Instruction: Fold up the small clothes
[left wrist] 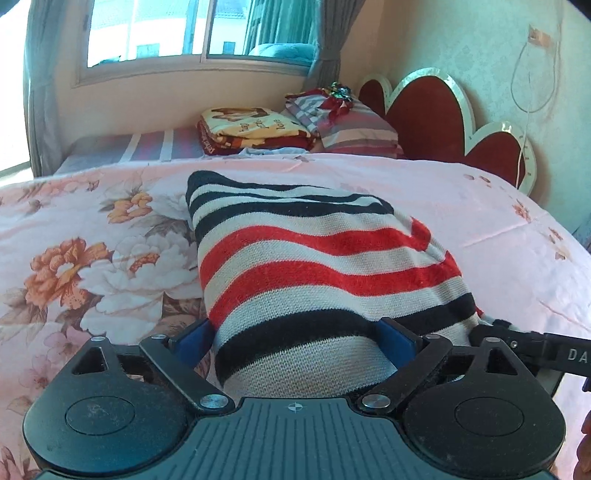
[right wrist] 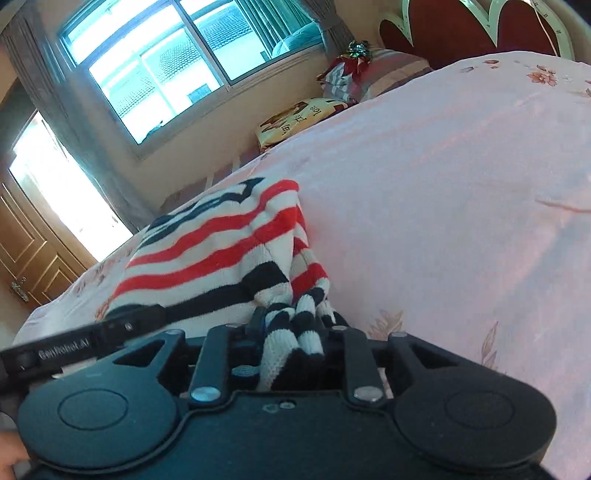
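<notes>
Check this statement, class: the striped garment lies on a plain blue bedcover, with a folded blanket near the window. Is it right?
Not quite. The bedcover is pink with flowers, not plain blue, as the left wrist view shows. The striped garment does lie on it, and the folded blanket is near the window.

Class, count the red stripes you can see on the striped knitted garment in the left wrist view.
3 on the striped garment: a short one at its right edge, then two full-width ones below, between the dark stripes. More may be hidden in folds or underneath.
</notes>
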The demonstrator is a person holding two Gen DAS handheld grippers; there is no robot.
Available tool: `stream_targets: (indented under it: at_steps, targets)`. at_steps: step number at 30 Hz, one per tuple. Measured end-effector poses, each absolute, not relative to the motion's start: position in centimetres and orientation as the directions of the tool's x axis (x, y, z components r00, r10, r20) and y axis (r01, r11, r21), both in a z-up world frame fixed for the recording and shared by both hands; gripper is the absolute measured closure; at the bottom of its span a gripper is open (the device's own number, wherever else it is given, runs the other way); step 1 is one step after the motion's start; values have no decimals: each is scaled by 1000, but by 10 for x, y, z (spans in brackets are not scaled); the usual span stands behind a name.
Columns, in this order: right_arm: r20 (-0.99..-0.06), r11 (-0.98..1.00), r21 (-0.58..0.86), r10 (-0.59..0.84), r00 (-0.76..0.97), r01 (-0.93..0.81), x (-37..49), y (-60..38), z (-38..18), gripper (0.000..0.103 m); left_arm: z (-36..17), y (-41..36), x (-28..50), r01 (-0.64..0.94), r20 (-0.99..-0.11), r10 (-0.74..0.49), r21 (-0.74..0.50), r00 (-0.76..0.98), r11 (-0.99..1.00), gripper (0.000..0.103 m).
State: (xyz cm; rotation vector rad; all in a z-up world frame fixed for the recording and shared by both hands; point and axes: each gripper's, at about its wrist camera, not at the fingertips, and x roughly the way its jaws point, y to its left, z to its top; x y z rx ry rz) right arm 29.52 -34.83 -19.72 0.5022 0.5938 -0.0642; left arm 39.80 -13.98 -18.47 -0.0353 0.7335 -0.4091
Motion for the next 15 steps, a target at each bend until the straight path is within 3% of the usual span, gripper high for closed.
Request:
stream_targets:
  at_steps: [2, 7, 11, 14, 15]
  targets:
    - [-543, 884, 420, 66, 837, 203, 293, -350, -185, 77, -182, -132, 401, 321, -657, -389, -229, 646, 919, 8]
    - [-490, 907, 366, -2, 872, 208, 265, -354, -153, 75, -164, -120, 380, 329, -627, -382, -206, 679, 922, 8]
    - [-457, 953, 290, 56, 888, 89, 263, -327, -142, 78, -168, -120, 358, 348, -646, -377, -181, 663, 920, 8]
    - [-541, 975, 211, 62, 838, 64, 277, -309, -163, 83, -187, -123, 347, 356, -694, -365, -165, 621, 920, 8]
    - [-590, 982, 169, 30, 806, 87, 284, -309, -179, 89, -197, -124, 346, 361, -715, -369, -174, 594, 916, 8]
